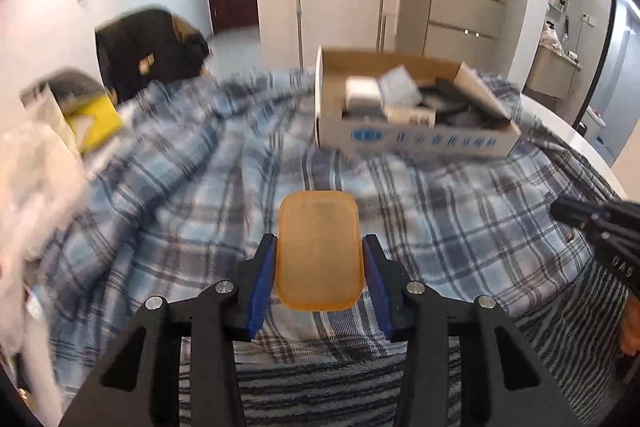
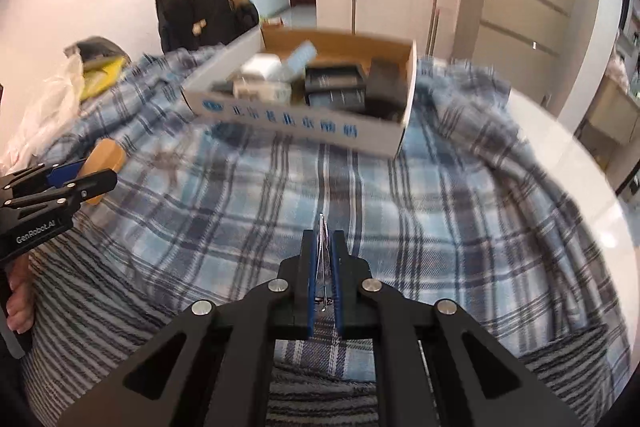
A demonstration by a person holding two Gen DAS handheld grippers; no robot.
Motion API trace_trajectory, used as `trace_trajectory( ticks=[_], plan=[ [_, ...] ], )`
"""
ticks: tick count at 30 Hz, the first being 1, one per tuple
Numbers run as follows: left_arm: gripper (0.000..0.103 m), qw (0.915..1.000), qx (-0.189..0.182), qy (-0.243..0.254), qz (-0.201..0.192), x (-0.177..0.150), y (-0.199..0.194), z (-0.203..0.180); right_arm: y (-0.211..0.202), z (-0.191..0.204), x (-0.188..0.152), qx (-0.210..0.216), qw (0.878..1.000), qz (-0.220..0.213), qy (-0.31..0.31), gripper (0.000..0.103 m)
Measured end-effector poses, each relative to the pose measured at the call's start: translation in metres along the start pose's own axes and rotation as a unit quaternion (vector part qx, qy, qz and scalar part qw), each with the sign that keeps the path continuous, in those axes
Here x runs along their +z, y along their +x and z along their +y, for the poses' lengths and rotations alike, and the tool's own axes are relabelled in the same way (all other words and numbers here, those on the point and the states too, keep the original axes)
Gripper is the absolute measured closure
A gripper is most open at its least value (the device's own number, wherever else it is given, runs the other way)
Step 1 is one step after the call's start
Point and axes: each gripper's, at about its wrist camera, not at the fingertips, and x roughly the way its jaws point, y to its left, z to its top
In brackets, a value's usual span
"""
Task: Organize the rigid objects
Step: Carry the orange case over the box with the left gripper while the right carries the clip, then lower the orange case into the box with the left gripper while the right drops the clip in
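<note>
The left hand-held gripper (image 1: 319,259) is clamping an amber, translucent tray (image 1: 319,251) between its blue pads (image 1: 262,281), gripping it by the two long side edges; the tray is sticking out ahead of the jaws, lifted clear of the checked blanket (image 1: 180,195) below. It looks like a light, stiff plastic or silicone piece with rounded corners and smooth walls, so it is probably a little slippery. A hold on the sides near the middle, as here, seems steadier than one at a corner.

The right hand-held gripper (image 2: 321,259) is pinching a thin metal clip-like piece (image 2: 322,247) with its jaws nearly together; what it is exactly I cannot tell.

Ahead of both, the cardboard box (image 1: 416,139) is sitting on the blanket, already holding small white and black items.
</note>
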Motion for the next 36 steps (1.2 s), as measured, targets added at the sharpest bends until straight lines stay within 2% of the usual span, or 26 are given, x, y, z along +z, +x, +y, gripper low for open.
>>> trace_trajectory(
  ticks=[3,5,6,9,10,11,13,15,18,20,22,24,26,28,31,33,36],
  plan=[
    [0.058,0.9956,0.042,0.023,-0.08,0.004,-0.033,-0.011,-0.025,0.0,0.006,-0.015,0.999,-0.043,-0.002,0.097],
    [0.058,0.9894,0.053,0.048,-0.126,0.009,-0.055,-0.02,-0.047,0.007,0.008,-0.047,0.995,-0.082,-0.028,0.097],
    [0.058,0.9859,0.054,0.057,-0.148,0.012,-0.066,-0.024,-0.056,0.01,0.01,-0.048,0.994,-0.094,-0.036,0.097],
    [0.058,0.9753,0.053,0.06,-0.206,0.027,-0.099,-0.037,-0.08,0.007,0.025,-0.003,0.995,-0.102,-0.024,0.097],
    [0.058,0.9713,0.05,0.056,-0.226,0.033,-0.109,-0.039,-0.086,0.005,0.031,0.001,0.994,-0.106,-0.02,0.097],
    [0.058,0.967,0.046,0.051,-0.245,0.042,-0.118,-0.042,-0.094,0.004,0.037,-0.006,0.993,-0.116,-0.018,0.097],
    [0.058,0.9614,0.032,0.044,-0.27,0.062,-0.132,-0.049,-0.112,0.008,0.051,-0.054,0.986,-0.153,-0.028,0.097],
    [0.058,0.9573,0.007,0.034,-0.287,0.082,-0.14,-0.054,-0.13,0.012,0.067,-0.062,0.98,-0.187,-0.04,0.097],
    [0.058,0.954,-0.019,0.017,-0.299,0.108,-0.144,-0.059,-0.144,0.009,0.094,-0.053,0.976,-0.211,-0.027,0.097],
    [0.058,0.9567,-0.038,-0.001,-0.289,0.131,-0.139,-0.06,-0.146,0.007,0.113,-0.063,0.972,-0.226,-0.015,0.097],
    [0.058,0.9579,-0.051,-0.018,-0.282,0.152,-0.13,-0.06,-0.141,-0.001,0.135,-0.055,0.972,-0.228,0.016,0.097],
    [0.058,0.9569,-0.063,-0.008,-0.283,0.168,-0.121,-0.063,-0.132,-0.007,0.156,-0.051,0.972,-0.226,0.034,0.097],
    [0.058,0.957,-0.052,-0.007,-0.285,0.182,-0.11,-0.065,-0.122,-0.006,0.171,-0.077,0.967,-0.239,0.03,0.097],
    [0.058,0.956,-0.054,-0.029,-0.287,0.193,-0.095,-0.058,-0.109,-0.004,0.181,-0.101,0.962,-0.255,0.02,0.097],
    [0.058,0.9598,-0.041,-0.041,-0.275,0.206,-0.06,-0.047,-0.078,-0.013,0.187,-0.06,0.97,-0.23,0.054,0.097],
    [0.058,0.9651,-0.028,-0.035,-0.258,0.212,-0.03,-0.042,-0.052,-0.015,0.184,-0.067,0.973,-0.215,0.056,0.097],
    [0.058,0.9737,-0.048,-0.032,-0.221,0.208,0.016,-0.034,-0.009,-0.018,0.175,-0.077,0.98,-0.176,0.046,0.097]
  ],
)
